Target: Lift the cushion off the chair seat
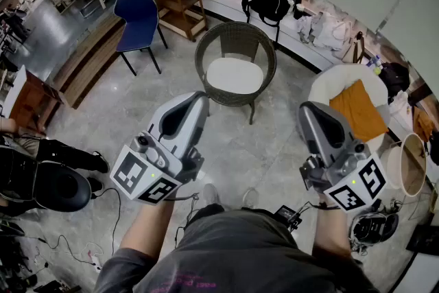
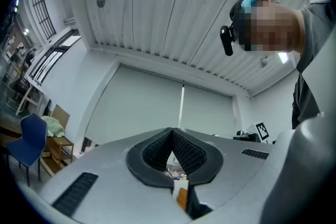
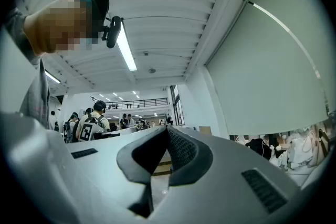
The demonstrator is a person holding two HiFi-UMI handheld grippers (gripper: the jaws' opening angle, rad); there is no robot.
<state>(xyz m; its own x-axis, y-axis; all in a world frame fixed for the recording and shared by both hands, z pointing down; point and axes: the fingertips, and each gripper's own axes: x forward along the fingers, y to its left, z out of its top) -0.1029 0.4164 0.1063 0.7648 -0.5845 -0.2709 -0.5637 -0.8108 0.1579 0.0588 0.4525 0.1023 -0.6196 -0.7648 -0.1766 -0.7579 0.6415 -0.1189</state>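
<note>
A white cushion [image 1: 234, 74] lies flat on the seat of a dark wicker chair [image 1: 236, 40] straight ahead in the head view. My left gripper [image 1: 200, 101] is held near my body, short of the chair, jaws shut with nothing between them. My right gripper [image 1: 306, 110] is level with it to the right, also shut and empty. Both point slightly upward, so the left gripper view shows its shut jaw tips [image 2: 171, 131] against a pale blind, and the right gripper view shows shut tips [image 3: 167, 128] against the ceiling. Neither gripper view shows the cushion.
A blue chair [image 1: 140, 16] and a wooden shelf unit [image 1: 181, 5] stand at the back left. A white armchair with an orange cushion [image 1: 358, 109] is at the right. A black stool [image 1: 62, 187] and floor cables lie at the left.
</note>
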